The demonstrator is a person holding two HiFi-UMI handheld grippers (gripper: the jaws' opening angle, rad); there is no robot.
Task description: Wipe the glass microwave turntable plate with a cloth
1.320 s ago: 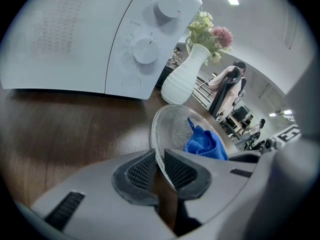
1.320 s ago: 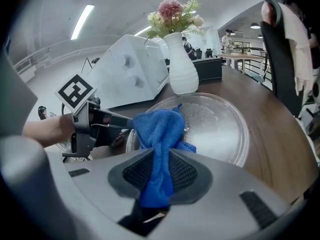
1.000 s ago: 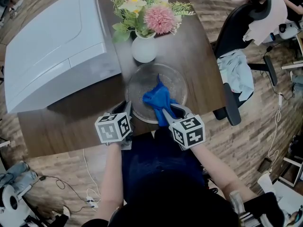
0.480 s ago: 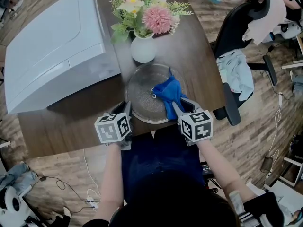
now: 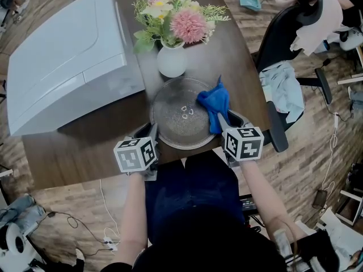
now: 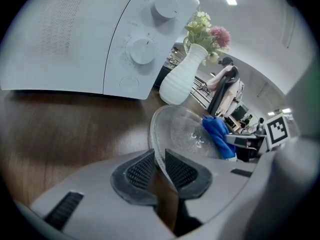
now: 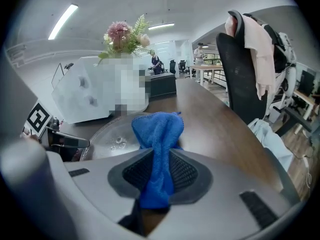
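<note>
Now my left tongs (image 5: 152,134) pinch the rim of the plate (image 5: 173,120); my right tongs (image 5: 222,119) clench the cloth (image 5: 213,101). Hard wiping could tip the plate off the near edge of the counter (image 5: 85,146).

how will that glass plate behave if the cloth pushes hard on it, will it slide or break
Likely rigid: the glass plate holds its shape pinched only at the rim by the left gripper. Probably slippery on the smooth table, so that pinch helps. It sits near the table's edge; a fall could shatter it.
</note>
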